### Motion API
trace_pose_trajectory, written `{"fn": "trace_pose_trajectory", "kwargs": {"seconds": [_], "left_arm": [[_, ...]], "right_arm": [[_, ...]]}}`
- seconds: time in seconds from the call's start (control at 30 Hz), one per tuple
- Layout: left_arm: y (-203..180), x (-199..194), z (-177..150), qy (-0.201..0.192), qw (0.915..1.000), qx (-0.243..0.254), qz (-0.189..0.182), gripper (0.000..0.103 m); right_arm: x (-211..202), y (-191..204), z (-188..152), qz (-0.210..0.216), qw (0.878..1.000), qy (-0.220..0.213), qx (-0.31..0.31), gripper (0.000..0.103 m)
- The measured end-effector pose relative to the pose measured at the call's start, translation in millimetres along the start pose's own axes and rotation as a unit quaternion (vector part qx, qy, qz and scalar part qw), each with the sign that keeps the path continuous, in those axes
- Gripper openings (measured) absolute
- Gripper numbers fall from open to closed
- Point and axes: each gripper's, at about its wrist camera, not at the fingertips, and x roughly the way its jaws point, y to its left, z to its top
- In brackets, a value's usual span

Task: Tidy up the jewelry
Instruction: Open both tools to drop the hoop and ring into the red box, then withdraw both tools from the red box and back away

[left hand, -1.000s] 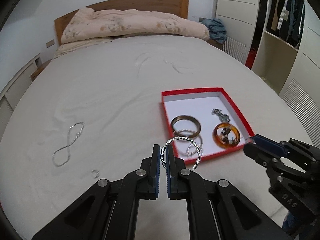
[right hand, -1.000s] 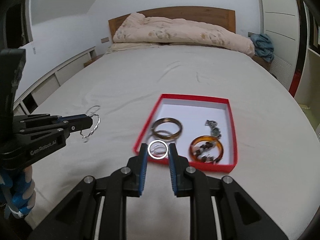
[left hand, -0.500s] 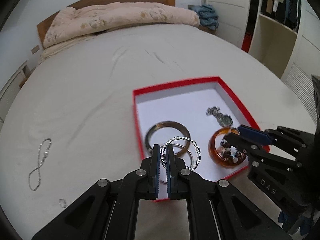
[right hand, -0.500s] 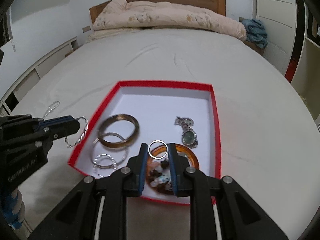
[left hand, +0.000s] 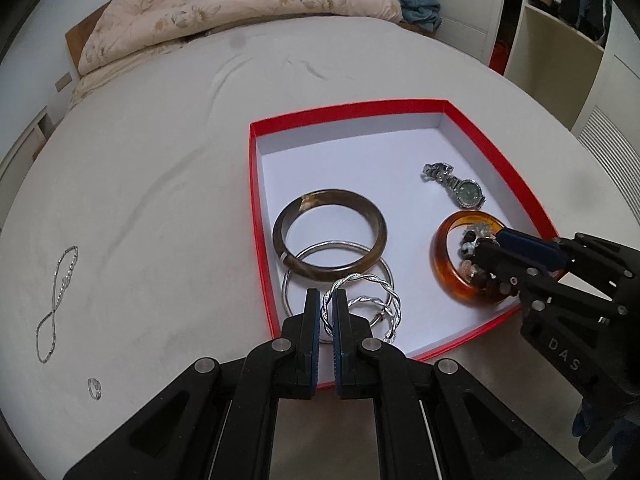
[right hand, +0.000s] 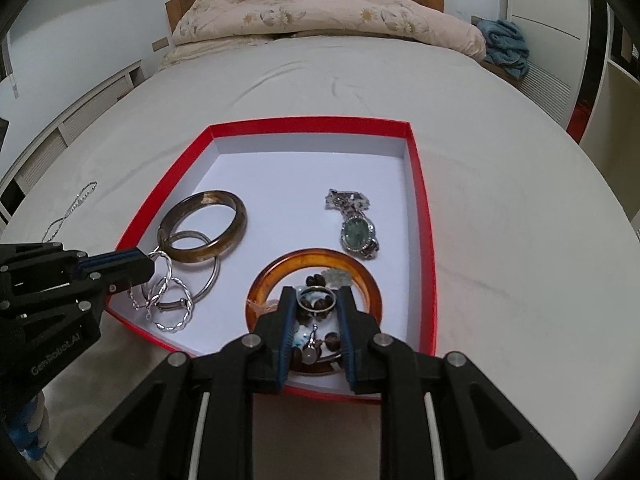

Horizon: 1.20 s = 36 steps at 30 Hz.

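A red box (left hand: 258, 216) with a white floor lies on the bed; it also shows in the right wrist view (right hand: 420, 184). In it are a brown bangle (left hand: 330, 236), a plain silver bangle (left hand: 344, 246), a watch (left hand: 464, 188) and an amber bangle (left hand: 444, 264) holding beads. My left gripper (left hand: 327, 312) is shut on a twisted silver bangle (left hand: 394, 304) over the box's near left corner. My right gripper (right hand: 316, 304) is shut on a small silver ring (right hand: 316, 298) just above the amber bangle (right hand: 280, 276).
A thin silver chain (left hand: 56, 300) and a small ring (left hand: 94, 388) lie on the sheet left of the box. A folded duvet (left hand: 240, 12) and wooden headboard are at the far end. Wardrobes stand to the right.
Both grippers have moved forward and down over the box. The left carried the twisted bangle over the near left corner; the right carried the ring over the amber bangle.
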Motion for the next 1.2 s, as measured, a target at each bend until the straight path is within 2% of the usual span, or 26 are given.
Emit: {"fn": "trace_pose_trajectory", "kwargs": {"seconds": [0.1, 0.43, 0.6, 0.77, 0.9, 1.2], "left_arm": [[3, -2, -1, 0.002, 1.0000, -0.006, -0.004, 0.006], [12, -29, -7, -0.007, 0.9998, -0.016, -0.011, 0.009], [25, -57, -17, -0.019, 0.9994, -0.028, -0.006, 0.014], [44, -93, -35, -0.031, 0.9986, -0.044, 0.004, 0.025], [56, -124, -53, -0.046, 0.9975, -0.052, 0.014, 0.027], [101, -189, -101, -0.079, 0.9906, -0.094, 0.060, 0.041]], "right_arm": [[-3, 1, 0, -0.002, 1.000, 0.002, 0.000, 0.031], [-30, 8, -3, -0.007, 1.000, -0.006, 0.000, 0.034], [-53, 11, -10, -0.008, 1.000, -0.014, 0.012, 0.035], [-79, 19, -21, -0.007, 0.999, -0.018, 0.032, 0.035], [-101, 41, -30, -0.006, 0.999, -0.023, 0.031, 0.035], [-154, 117, -45, -0.007, 0.998, -0.057, -0.004, 0.035]]}}
